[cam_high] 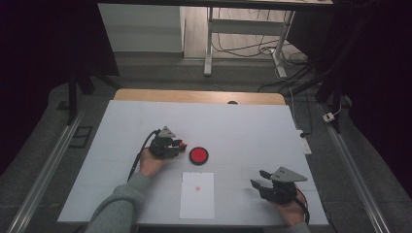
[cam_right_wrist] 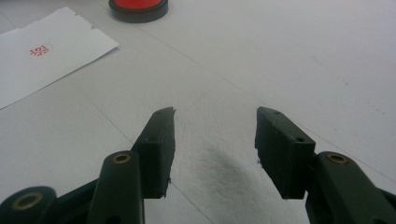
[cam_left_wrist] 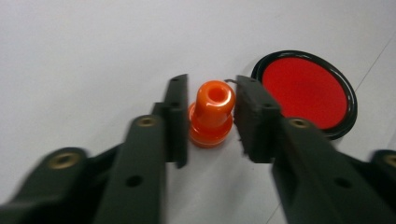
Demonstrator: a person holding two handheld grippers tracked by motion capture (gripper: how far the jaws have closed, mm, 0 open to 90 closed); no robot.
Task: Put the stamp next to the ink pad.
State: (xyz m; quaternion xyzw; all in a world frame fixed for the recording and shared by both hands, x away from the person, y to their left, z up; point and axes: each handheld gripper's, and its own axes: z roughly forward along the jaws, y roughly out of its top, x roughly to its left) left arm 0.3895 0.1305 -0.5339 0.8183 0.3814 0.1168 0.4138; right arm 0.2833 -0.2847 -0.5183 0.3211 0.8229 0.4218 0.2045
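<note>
**Orange stamp stands between parted left tongs, beside the red ink pad**

The white tabletop (cam_high: 252,131) spans the high view, with a strip of wood showing along its far edge. On its near part lies a white sheet of paper (cam_high: 197,195), upright in portrait form, bearing a small red stamp mark (cam_high: 197,188) in its upper half; the right gripper view shows that mark as a round red print near the sheet's torn edge.

The person's left hand (cam_high: 149,165), in a grey sleeve, holds the left tongs (cam_high: 180,145) low over the middle of the tabletop. The right tongs (cam_high: 258,178) rest near the front right corner, well apart from the paper. Their jaws stand spread, with bare tabletop between them.

Just beyond the paper's far edge sits the round ink pad (cam_high: 198,155), red inside a black rim. Just beside it, on its left, stands the orange stamp (cam_left_wrist: 211,113), upright on the tabletop with its hollow top facing up. It stands between the left tongs' jaws, which are parted: a thin gap shows on each side of the stamp, so the pads are not pressing it. The stamp and the ink pad are near each other but apart.
</note>
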